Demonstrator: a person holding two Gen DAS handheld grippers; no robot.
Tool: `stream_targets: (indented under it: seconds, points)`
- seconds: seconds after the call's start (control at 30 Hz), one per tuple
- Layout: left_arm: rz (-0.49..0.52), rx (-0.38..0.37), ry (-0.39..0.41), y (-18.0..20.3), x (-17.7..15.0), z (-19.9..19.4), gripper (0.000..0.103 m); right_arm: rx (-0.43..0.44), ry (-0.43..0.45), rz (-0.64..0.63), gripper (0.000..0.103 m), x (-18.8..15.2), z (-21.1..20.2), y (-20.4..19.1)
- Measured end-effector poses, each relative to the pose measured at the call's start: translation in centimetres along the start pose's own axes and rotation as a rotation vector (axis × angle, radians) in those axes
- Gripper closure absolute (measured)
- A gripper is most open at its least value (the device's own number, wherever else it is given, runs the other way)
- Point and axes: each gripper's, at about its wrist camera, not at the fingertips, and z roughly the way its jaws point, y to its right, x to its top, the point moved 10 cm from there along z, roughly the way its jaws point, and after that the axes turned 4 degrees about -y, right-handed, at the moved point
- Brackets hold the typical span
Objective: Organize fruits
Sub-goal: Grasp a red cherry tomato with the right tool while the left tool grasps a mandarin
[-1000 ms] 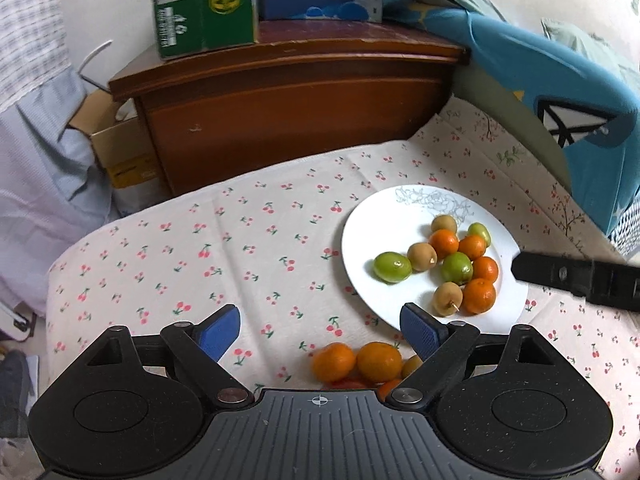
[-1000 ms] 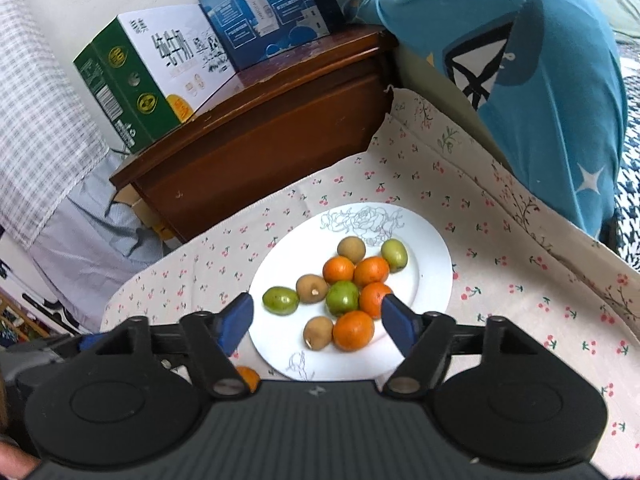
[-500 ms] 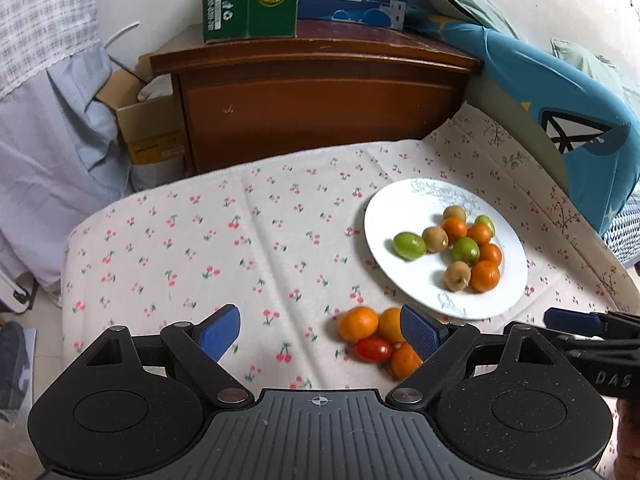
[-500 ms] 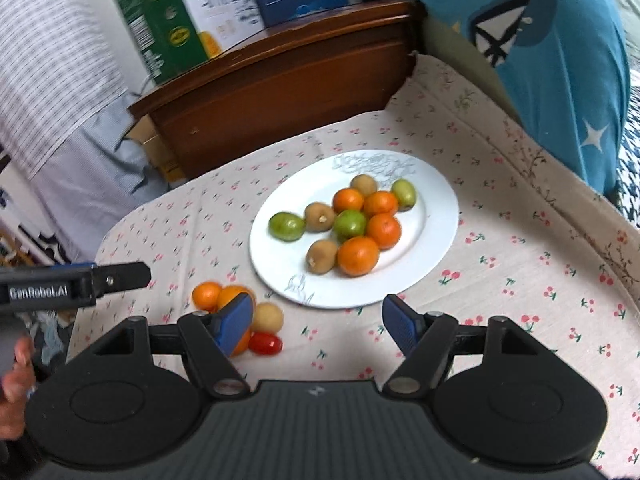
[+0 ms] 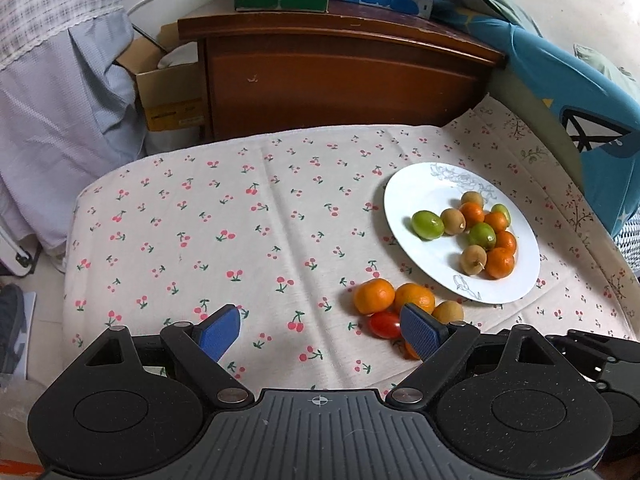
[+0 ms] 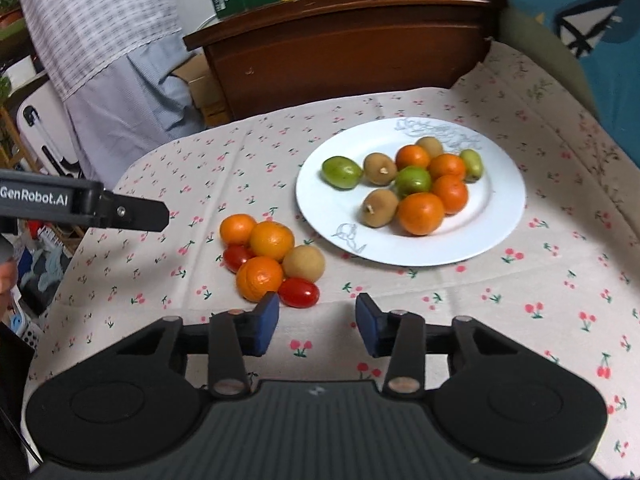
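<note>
cherry-print cloth (image 6: 540, 264) covers the whole work surface, wooden cabinet (image 5: 340, 80) behind it. white plate (image 6: 492, 216) sits right of centre on the cloth, already carrying a pile of oranges, green fruits and brown ones.

loose cluster (image 6: 272, 256) is off the plate, on the cloth just beside its near-left rim: three oranges, one brown fruit (image 6: 303, 263), two cherry tomatoes. nearest to us is the tomato (image 6: 299, 292), long axis roughly left-right across our view, touching the front orange (image 6: 259, 278).

our right gripper (image 6: 317, 322) is empty, jaws parted to a medium gap, hovering over the cloth. that tomato lies just ahead and slightly left of its left finger (image 6: 266, 320), so we judge a small shift left plus forward lines it up.

our left gripper (image 5: 320, 332) is also empty, jaws spread wide. the cluster (image 5: 400, 308) sits at its right finger (image 5: 420, 334), which hides part of the front orange.

we judge right is the better-placed arm: cluster closer, plate ahead-right for the drop. risk: the tomato could roll when pinched.
</note>
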Motion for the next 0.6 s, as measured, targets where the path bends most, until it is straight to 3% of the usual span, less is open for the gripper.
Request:
stream_targets:
  seconds: [0.13, 0.27, 0.4, 0.6]
  points:
    - [-0.015, 0.0, -0.004, -0.2, -0.1, 0.2, 0.014, 0.006, -0.002, -0.023, 0.069, 0.1, 0.9, -0.5]
    - [-0.014, -0.005, -0.01, -0.1, -0.2, 0.4, 0.014, 0.002, 0.003, -0.036, 0.069, 0.1, 1.5, -0.9]
    - [-0.008, -0.018, -0.016, 0.5, -0.6, 0.7, 0.014, 0.008, 0.003, -0.047, 0.078, 0.1, 1.9, -1.1]
    - [0.022, -0.032, -0.028, 1.8, -1.6, 1.3, 0.015, 0.012, -0.015, -0.035, 0.079, -0.3, 1.1, -0.8]
